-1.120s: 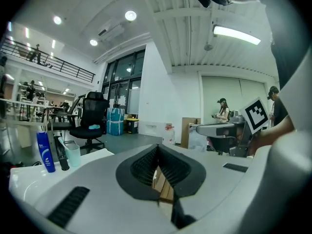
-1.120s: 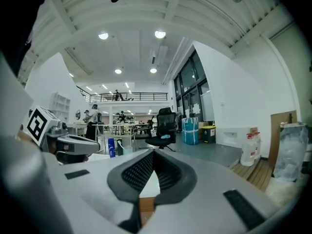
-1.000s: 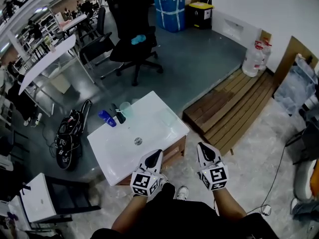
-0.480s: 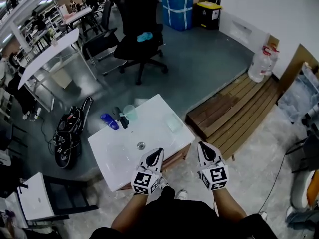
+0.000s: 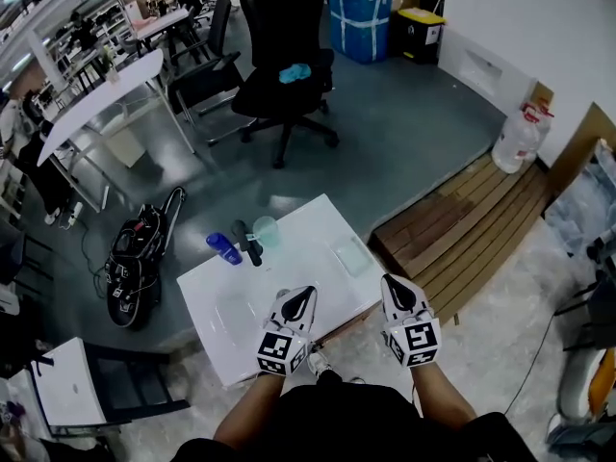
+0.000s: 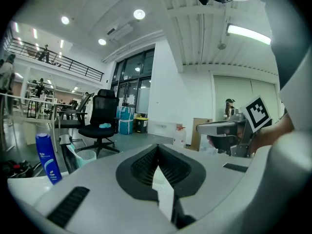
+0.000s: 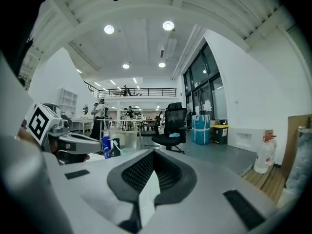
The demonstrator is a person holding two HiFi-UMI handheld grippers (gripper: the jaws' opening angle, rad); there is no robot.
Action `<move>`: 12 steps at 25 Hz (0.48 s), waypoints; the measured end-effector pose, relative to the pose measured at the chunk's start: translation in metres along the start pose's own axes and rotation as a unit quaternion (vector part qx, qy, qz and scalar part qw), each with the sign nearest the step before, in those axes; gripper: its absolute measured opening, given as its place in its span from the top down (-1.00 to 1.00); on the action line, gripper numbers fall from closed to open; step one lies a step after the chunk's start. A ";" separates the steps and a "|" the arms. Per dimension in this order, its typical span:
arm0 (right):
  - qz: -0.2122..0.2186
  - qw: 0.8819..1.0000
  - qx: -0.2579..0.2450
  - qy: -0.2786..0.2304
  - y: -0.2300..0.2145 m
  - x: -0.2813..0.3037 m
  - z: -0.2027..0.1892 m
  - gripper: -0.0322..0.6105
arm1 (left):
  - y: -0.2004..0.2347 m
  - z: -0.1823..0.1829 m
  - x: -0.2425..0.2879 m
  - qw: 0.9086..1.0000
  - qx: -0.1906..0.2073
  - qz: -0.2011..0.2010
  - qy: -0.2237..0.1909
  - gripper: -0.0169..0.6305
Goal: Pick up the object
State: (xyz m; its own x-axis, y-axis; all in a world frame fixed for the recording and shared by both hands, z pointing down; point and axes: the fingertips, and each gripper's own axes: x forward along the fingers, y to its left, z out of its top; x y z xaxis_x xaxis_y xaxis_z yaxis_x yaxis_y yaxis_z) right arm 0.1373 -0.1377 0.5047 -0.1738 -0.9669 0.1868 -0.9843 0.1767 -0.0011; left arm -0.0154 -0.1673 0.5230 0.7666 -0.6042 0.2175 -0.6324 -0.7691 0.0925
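Well, cup (image 5: 266, 231) near blue bottle (image 5: 223, 248)

Bright even light from ceiling lamps (image 7: 109, 29); heavy fisheye distortion at edges.

Black office chair (image 5: 284, 75) at upper centre, teal cloth (image 5: 295, 72) on its seat, blue wrapped bundle (image 5: 361, 17) and yellow-lidded black bin (image 5: 422, 32) at top, 1 clear water jug (image 5: 518, 138) at right, slatted wooden platform (image 5: 462, 224) below it, black bag (image 5: 135, 263) on floor at left.
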 end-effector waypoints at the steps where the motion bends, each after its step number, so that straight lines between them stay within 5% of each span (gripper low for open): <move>1: 0.001 1.000 -0.002 0.000 0.001 0.007 0.001 0.85 | 0.007 0.001 0.002 1.000 0.000 0.001 -0.001 0.91; 12: 0.012 0.999 -0.016 0.033 0.003 0.048 -0.026 0.85 | 0.036 -0.010 0.013 1.000 -0.008 0.008 0.011 0.91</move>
State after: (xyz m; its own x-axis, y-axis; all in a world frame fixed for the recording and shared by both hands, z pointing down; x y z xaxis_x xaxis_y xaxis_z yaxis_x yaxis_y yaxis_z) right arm 0.1273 -0.1788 0.5397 -0.1944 -0.9480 0.2521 -0.9780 0.2070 0.0242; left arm -0.0297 -0.2006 0.5385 0.7535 -0.6116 0.2410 -0.6467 -0.7556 0.1044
